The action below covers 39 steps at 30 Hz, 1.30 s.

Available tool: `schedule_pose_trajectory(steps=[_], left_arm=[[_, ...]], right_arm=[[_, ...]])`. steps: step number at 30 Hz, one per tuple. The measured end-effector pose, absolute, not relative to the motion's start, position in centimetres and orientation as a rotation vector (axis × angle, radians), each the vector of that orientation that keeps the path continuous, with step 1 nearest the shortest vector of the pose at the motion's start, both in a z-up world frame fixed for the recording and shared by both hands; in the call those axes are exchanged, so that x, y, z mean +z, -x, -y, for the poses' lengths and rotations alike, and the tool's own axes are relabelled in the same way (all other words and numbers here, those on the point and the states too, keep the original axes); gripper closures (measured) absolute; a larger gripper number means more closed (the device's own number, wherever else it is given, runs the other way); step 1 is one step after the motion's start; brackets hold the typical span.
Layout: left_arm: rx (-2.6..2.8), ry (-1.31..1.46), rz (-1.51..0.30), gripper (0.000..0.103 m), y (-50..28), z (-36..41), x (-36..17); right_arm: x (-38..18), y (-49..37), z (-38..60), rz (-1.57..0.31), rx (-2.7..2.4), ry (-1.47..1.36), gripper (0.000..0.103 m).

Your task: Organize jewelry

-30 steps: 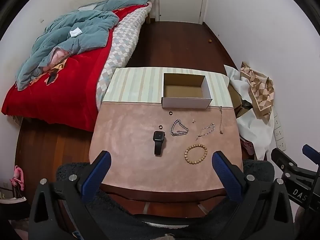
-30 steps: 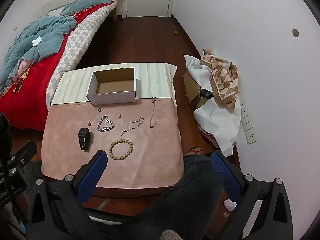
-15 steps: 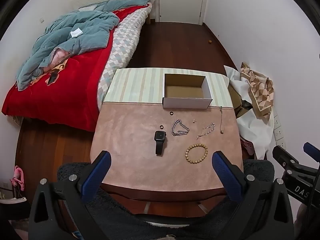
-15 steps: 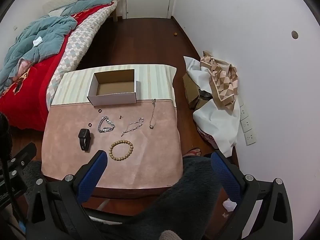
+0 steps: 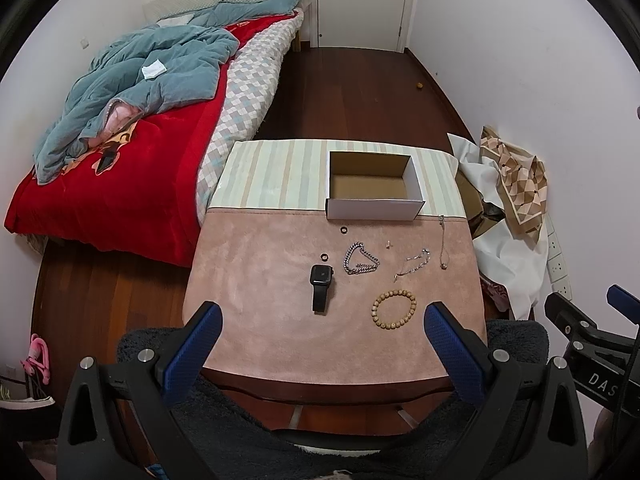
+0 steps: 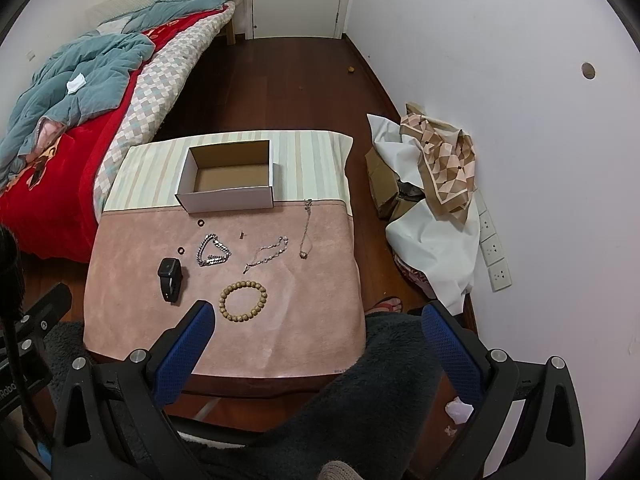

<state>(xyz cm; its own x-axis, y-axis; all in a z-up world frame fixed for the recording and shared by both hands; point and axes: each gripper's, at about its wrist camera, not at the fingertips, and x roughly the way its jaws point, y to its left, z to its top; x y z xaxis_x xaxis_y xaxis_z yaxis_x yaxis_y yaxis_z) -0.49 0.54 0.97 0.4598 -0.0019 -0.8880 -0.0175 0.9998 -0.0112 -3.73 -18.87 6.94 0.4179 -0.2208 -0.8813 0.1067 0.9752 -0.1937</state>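
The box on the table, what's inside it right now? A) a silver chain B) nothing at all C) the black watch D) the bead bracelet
B: the box shows only its bare cardboard floor, while the bead bracelet, the black watch and the silver chain all lie on the pink table cover in front of it.

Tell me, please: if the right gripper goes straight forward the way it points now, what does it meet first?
Probably the pink table mat, just right of the wooden bead bracelet. The right gripper is open and empty above the table's near edge, with nothing between its fingers and the mat. Depth is unclear, so the bracelet could be touched first.
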Motion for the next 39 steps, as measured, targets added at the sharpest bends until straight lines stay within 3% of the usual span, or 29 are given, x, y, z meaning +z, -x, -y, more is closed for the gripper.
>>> schedule_pose_trajectory(steps=[39], left_arm=[[-0.005, 0.017, -1.08, 0.0, 0.4, 0.5, 1.7]], right_arm=[[9.2, 4.9, 18.7, -1.072, -0.203, 0.112, 0.0]])
